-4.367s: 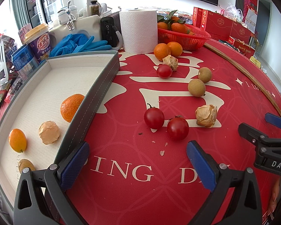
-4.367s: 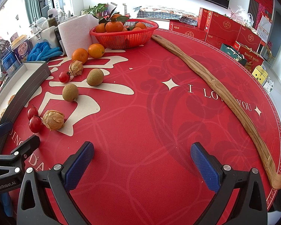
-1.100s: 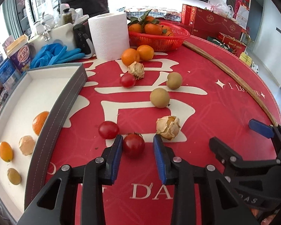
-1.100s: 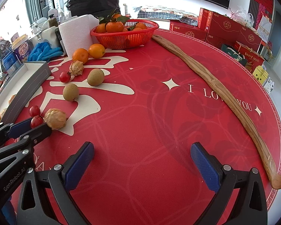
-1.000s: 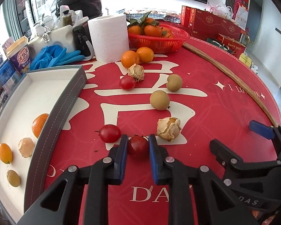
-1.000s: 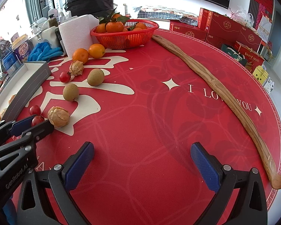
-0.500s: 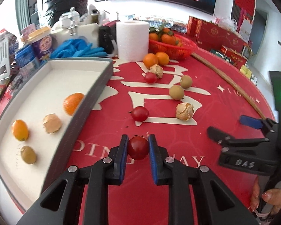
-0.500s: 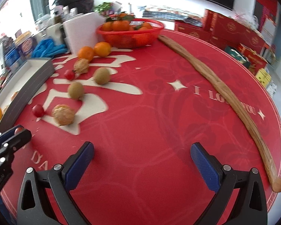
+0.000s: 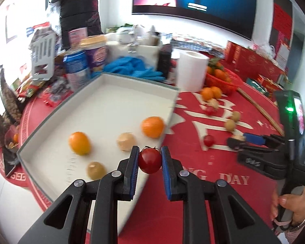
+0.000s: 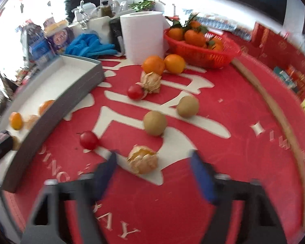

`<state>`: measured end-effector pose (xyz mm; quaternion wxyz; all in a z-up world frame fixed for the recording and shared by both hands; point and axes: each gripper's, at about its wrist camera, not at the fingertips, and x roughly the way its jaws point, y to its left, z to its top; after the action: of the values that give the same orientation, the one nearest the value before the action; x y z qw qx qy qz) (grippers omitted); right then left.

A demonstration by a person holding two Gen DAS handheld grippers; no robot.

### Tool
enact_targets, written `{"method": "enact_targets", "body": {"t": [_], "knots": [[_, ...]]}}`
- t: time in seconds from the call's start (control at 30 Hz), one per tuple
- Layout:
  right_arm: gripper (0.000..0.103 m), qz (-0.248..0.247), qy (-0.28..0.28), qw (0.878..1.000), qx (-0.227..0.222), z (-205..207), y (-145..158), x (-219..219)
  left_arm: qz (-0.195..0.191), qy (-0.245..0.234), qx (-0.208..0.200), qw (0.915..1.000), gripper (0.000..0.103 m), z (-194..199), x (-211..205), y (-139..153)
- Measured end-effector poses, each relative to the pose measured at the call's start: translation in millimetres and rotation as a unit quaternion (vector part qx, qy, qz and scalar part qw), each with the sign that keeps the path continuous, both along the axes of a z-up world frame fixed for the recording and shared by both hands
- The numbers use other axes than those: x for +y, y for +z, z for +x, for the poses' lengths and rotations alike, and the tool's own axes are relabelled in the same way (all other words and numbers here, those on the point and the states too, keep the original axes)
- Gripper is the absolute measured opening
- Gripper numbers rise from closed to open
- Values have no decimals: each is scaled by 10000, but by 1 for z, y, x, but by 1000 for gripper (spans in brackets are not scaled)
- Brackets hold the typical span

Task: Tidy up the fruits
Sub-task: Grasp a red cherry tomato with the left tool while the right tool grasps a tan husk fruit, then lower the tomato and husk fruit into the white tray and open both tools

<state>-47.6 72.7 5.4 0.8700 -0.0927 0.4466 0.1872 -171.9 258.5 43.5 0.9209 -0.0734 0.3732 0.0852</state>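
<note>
- red cherry tomato [image 9: 150, 161] sits pinched between our left gripper [image 9: 149, 169] fingers, above the near wall of the grey tray [image 9: 50, 118].
- we should carry it over a bare patch, clear of the mandarin [image 9: 152, 127] and kumquat [image 9: 80, 143], lower, then release gently.
- our right gripper [image 10: 153, 178] hangs spread around the husked physalis [image 10: 142, 161] on the desk; we should close softly.

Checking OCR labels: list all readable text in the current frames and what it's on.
"DAY" on the red tablecloth, beside a cut-off "NG".
"DING" and "AY", blurred, on the same cloth in the right wrist view.
Cup, can, red boxes, screen, right gripper marking: unreadable.
</note>
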Motion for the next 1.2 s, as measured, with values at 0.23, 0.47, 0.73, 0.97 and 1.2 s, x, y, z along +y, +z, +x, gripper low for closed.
{"method": "enact_targets", "body": {"t": [0.23,0.47,0.73,0.97,1.2], "knots": [[27,489,-37,9981,369,3,4,-17,-113,321,-18,9994,24,-5,31,-6],[27,1162,33,9902,777,3,16,-19,-90,589,-155,9981,24,-10,55,-3],[27,1260,447,9873,861,-1,31,25,-157,842,-143,9962,24,-16,80,-11],[27,1254,1078,9828,823,-4,42,97,-296,1110,-88,9933,24,-11,101,-21],[27,1275,1466,9777,796,-8,38,158,-219,1111,-138,9935,24,-12,98,-26]]}}
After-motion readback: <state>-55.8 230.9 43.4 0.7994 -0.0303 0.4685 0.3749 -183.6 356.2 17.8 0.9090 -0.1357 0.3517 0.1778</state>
